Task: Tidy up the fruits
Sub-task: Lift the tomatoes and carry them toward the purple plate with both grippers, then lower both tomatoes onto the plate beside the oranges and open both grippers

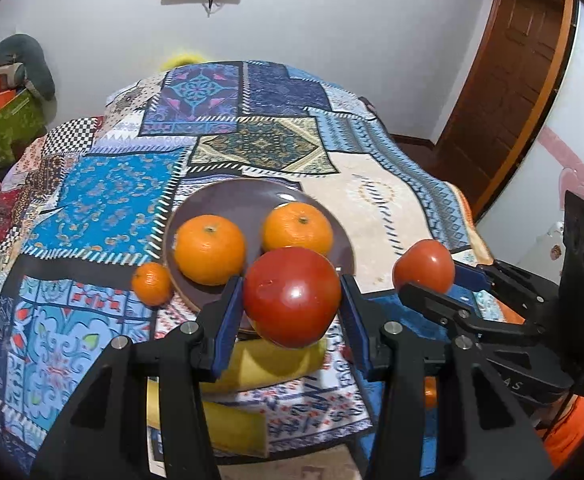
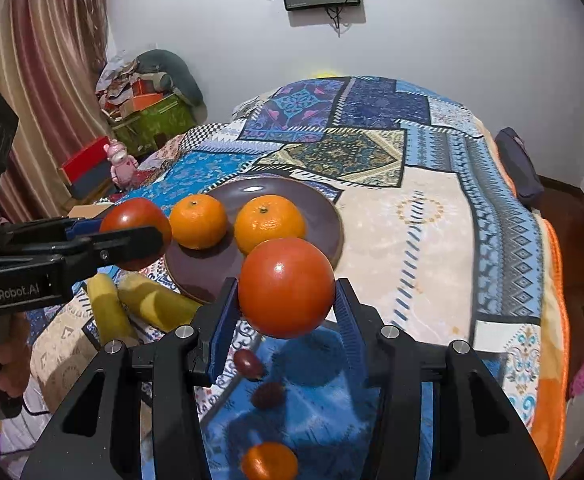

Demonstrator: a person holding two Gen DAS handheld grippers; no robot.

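Note:
A red tomato (image 1: 292, 304) sits between the blue pads of my left gripper (image 1: 290, 284), which is shut on it above the near edge of a purple plate (image 1: 228, 196). My right gripper (image 2: 288, 284) is shut on a second tomato (image 2: 286, 300), also held in the air. Each gripper shows in the other's view: the right gripper (image 1: 431, 280) with its tomato (image 1: 423, 260), and the left gripper (image 2: 132, 232) with its tomato (image 2: 132, 212). Two oranges (image 1: 208, 248) (image 1: 297, 228) lie on the plate.
A small orange (image 1: 152, 283) lies on the patchwork cloth (image 1: 108, 204) left of the plate. Two bananas (image 2: 108, 312) (image 2: 156, 300) lie near the front, two dark red small fruits (image 2: 248, 362) (image 2: 268, 394) and another orange (image 2: 270, 460) under the right gripper. Boxes (image 2: 148, 116) are stacked at the far left.

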